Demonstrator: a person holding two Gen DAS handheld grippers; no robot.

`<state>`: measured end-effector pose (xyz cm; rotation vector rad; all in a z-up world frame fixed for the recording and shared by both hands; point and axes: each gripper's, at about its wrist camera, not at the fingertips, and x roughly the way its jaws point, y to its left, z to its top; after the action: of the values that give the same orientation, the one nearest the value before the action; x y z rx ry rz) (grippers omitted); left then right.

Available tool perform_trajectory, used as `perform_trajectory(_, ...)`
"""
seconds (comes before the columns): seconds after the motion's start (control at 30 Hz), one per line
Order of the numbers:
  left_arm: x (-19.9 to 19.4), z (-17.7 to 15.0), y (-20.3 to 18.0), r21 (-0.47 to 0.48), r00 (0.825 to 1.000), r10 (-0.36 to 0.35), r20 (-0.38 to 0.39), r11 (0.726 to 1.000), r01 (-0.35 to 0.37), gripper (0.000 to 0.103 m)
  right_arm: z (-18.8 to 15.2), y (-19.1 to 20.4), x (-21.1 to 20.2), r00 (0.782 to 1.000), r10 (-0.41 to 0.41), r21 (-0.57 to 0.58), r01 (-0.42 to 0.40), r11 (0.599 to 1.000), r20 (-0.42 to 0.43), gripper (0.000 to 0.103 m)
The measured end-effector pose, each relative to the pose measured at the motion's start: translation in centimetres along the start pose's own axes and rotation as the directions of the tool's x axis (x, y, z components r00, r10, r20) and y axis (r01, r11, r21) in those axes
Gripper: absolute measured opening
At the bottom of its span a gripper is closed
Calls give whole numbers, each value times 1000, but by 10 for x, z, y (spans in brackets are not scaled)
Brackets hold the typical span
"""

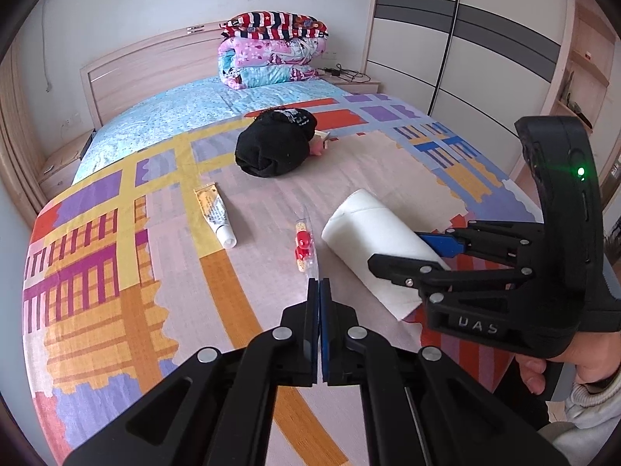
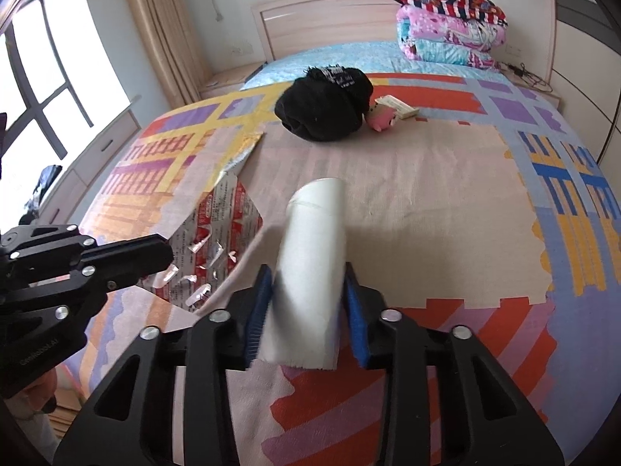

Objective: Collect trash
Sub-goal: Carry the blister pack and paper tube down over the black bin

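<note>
- Left gripper [image 1: 319,291]: jaws clamped on the blister pack [image 1: 304,240].
- Right gripper [image 2: 306,291]: jaws narrow, gripping the paper roll [image 2: 314,240].
- Left to collect: tube [image 1: 217,213] on the bed [image 1: 97,272], at 10 o'clock of the pack.

Daylit window [image 2: 35,89]; wooden headboard [image 1: 155,66]; sliding wardrobe [image 1: 465,39].

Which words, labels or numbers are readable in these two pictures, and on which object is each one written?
"UAS": raised letters on the body of the right gripper; the first letter is uncertain.
Tube: dark print on its label, too small to read.
Blister pack: red and black print on the foil, too blurred to read.
Black garment: white print, not readable.
Left gripper: faint text on its body in the right wrist view, too blurred to read.
</note>
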<state>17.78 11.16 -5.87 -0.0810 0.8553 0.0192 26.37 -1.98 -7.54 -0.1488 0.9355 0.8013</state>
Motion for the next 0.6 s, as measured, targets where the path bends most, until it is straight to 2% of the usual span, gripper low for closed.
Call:
perform_trajectory(0.3,-27,-3,-11,4,999,3,40,1000,-3,0,-6,0,-26,999,22,-1,-22,1000,33,32)
perform_trajectory(0.6,-54,-16,-33,21,997,-9,71,1000,7,0,-20,1,-65,996,10,-22,-8,1000,84,32)
